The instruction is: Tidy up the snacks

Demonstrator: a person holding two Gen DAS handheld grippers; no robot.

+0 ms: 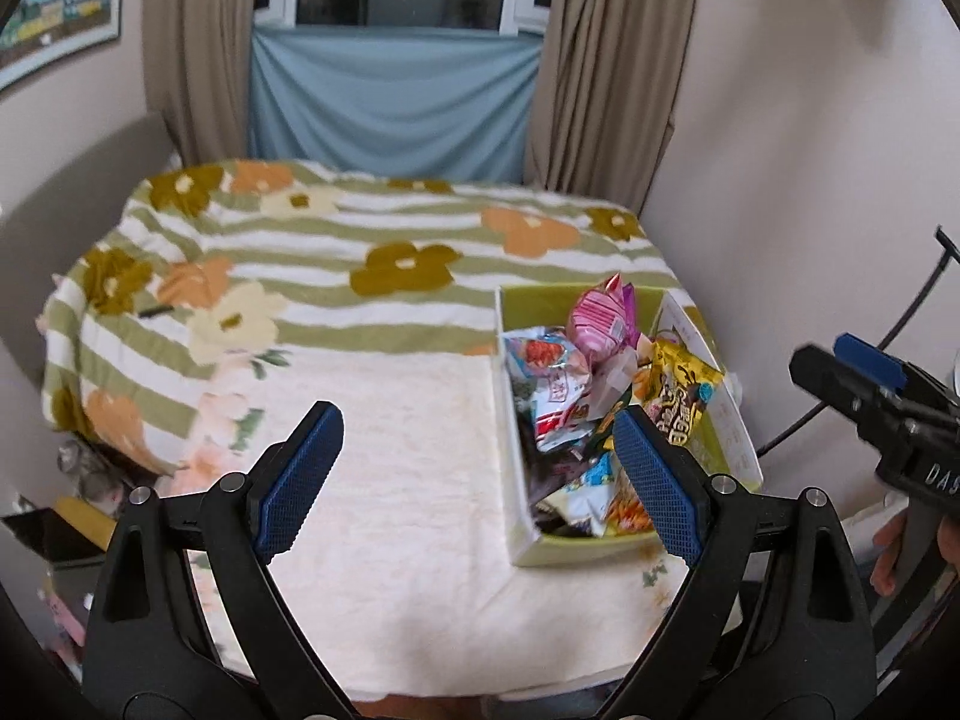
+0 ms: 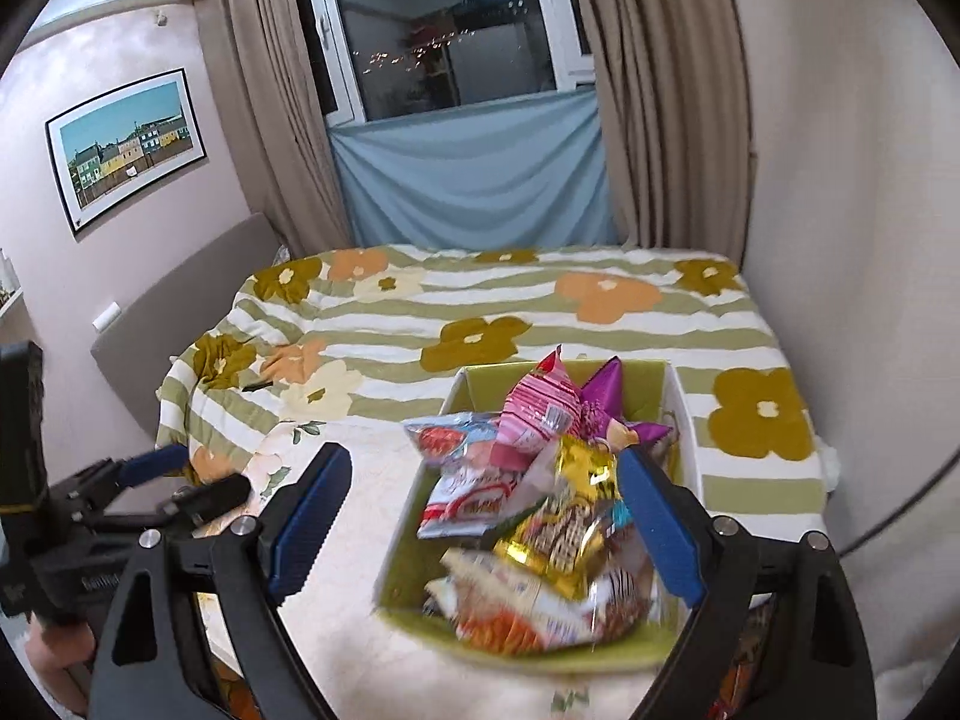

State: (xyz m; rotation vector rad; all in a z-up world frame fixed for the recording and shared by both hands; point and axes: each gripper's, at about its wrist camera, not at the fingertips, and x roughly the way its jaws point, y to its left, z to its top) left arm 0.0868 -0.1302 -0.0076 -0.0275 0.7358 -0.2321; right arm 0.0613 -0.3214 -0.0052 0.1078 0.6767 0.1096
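Note:
A green cardboard box (image 1: 531, 303) (image 2: 498, 375) sits on the bed, filled with several snack packets. A pink packet (image 1: 597, 321) (image 2: 534, 414) and a purple one (image 2: 606, 399) stick up at the back; a gold packet (image 1: 681, 390) (image 2: 570, 531) lies nearer. My left gripper (image 1: 480, 471) is open and empty, left of and in front of the box. My right gripper (image 2: 486, 531) is open and empty, hovering just above the box's near end; it also shows in the left wrist view (image 1: 840, 369).
The box rests on a cream towel (image 1: 390, 480) spread over a floral striped blanket (image 1: 360, 240). A wall (image 1: 810, 180) runs close on the right. Curtains (image 2: 660, 120) and a window stand behind the bed. A headboard (image 2: 180, 312) lies left.

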